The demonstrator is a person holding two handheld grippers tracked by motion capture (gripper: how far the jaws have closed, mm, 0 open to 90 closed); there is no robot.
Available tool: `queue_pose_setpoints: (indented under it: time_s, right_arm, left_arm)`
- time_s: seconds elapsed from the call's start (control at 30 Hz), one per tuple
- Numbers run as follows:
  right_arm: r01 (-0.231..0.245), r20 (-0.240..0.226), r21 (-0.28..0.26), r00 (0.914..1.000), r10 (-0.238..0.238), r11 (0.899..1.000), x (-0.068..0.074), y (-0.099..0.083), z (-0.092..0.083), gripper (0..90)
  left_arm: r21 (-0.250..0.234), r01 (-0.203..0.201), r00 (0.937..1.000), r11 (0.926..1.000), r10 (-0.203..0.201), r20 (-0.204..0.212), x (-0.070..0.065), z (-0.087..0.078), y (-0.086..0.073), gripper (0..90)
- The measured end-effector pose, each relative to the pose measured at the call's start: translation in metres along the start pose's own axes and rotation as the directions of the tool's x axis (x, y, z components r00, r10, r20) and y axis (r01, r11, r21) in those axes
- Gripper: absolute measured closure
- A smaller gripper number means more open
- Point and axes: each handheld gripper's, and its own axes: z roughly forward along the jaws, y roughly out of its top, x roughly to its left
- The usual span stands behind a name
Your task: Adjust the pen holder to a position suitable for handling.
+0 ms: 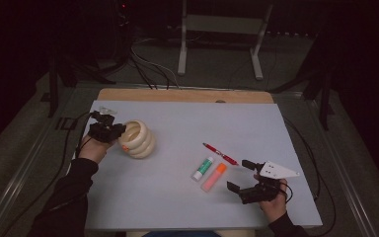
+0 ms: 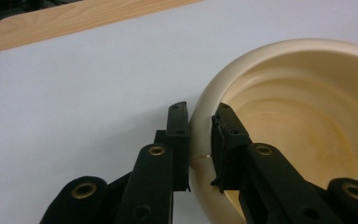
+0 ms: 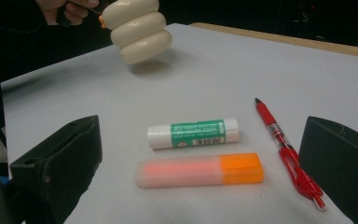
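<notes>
Left tool [image 2: 199, 140] clamps the rim of the cream ribbed holder [image 1: 137, 138], tilted just above the worktop [image 1: 177, 123]; right tool [image 1: 243, 175], wide, well right of the holder.

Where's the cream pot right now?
High view: the cream ribbed pot is at the table's left, tilted, its rim clamped by the left gripper, well apart from the glue stick.

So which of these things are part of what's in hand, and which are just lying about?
In hand:
- cream ribbed pot, its rim clamped by the left tool and lifted clear of the table

Lying about:
- red pen
- green-labelled white glue stick
- orange highlighter
- right tool, open and holding nothing
</notes>
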Motion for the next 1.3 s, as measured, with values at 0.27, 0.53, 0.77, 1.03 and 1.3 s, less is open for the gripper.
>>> queue_pose_setpoints:
  time_s: [0.27, 0.53, 0.77, 1.03, 1.3]
  right_arm:
    - [0.002, 0.000, -0.002, 1.0000, -0.002, 1.000, 0.000, 0.000, -0.001, 0.0]
    - [0.003, 0.000, -0.003, 1.0000, -0.003, 1.000, 0.000, 0.000, -0.001, 0.1]
    - [0.003, 0.001, -0.003, 1.0000, -0.003, 1.000, 0.000, 0.000, -0.001, 0.0]
    - [0.004, 0.002, -0.002, 1.0000, -0.004, 1.000, 0.000, 0.000, -0.001, 0.1]
    - [0.004, 0.002, -0.002, 1.0000, -0.004, 1.000, 0.000, 0.000, -0.001, 0.1]
  left_arm:
    - [-0.005, -0.036, 0.9970, 0.9994, 0.036, 0.068, -0.025, 0.002, 0.006, 79.7]
    - [0.003, -0.104, 0.9880, 0.9946, 0.103, 0.116, -0.050, 0.003, 0.010, 79.7]
    - [0.015, -0.143, 0.9798, 0.9897, 0.139, 0.144, -0.067, 0.007, 0.010, 79.7]
    - [0.049, -0.179, 0.9759, 0.9827, 0.171, 0.136, -0.082, 0.014, 0.012, 79.6]
    - [0.056, -0.181, 0.9772, 0.9818, 0.174, 0.122, -0.091, 0.018, 0.010, 79.0]
